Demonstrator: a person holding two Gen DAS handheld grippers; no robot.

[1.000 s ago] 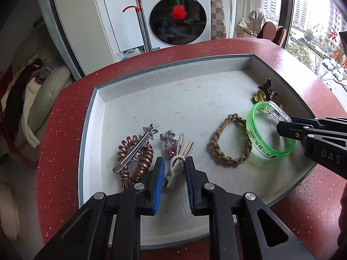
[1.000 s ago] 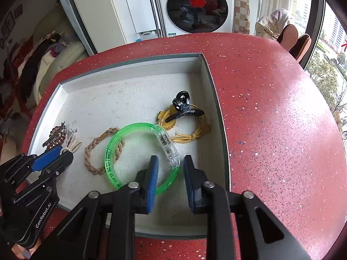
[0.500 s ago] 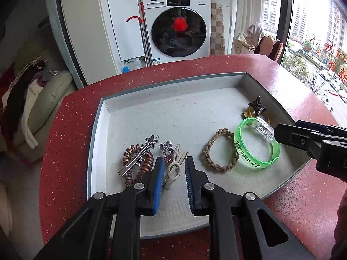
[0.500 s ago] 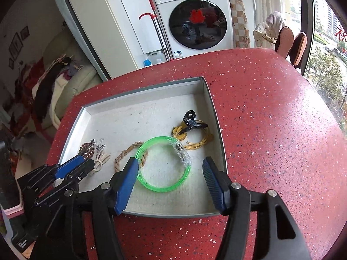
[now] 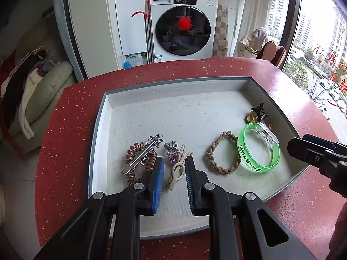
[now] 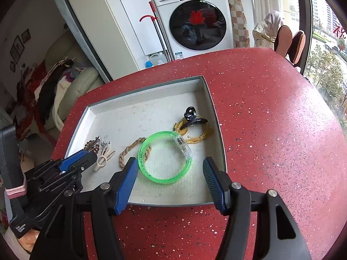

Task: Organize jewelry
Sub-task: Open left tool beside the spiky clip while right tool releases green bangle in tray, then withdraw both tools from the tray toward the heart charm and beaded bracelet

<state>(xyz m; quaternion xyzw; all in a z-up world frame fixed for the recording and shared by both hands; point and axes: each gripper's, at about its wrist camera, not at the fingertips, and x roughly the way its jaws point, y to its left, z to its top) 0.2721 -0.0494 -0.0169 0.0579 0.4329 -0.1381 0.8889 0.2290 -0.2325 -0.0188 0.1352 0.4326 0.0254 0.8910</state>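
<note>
A grey tray (image 5: 173, 91) (image 6: 147, 92) sits on the red counter and holds the jewelry. A green bracelet (image 5: 258, 166) (image 6: 167, 179) with a clear clasp lies flat at its front right. My right gripper (image 6: 169, 162) hovers open over the tray's front edge, with nothing between its pads. Left of the bracelet lies a braided tan bracelet (image 5: 216, 166) (image 6: 124, 155). My left gripper (image 5: 174, 162) (image 6: 91, 155) hangs above a beige clip (image 5: 176, 171) (image 6: 104, 159), jaws narrowly apart and holding nothing. A copper spiral tie with a silver star clip (image 5: 141, 158) and a pink crystal piece (image 5: 172, 151) lie beside it.
A black claw clip (image 6: 192, 117) rests on a yellow cord (image 6: 199, 135) by the tray's right wall. The red counter (image 6: 271, 130) spreads wide to the right. A washing machine (image 5: 182, 26) stands behind, and a sofa with clothes at the left.
The right jaws widened from around the green bracelet's clasp and the gripper rose and drew back. The bracelet stays flat in the tray. The left gripper barely moved.
</note>
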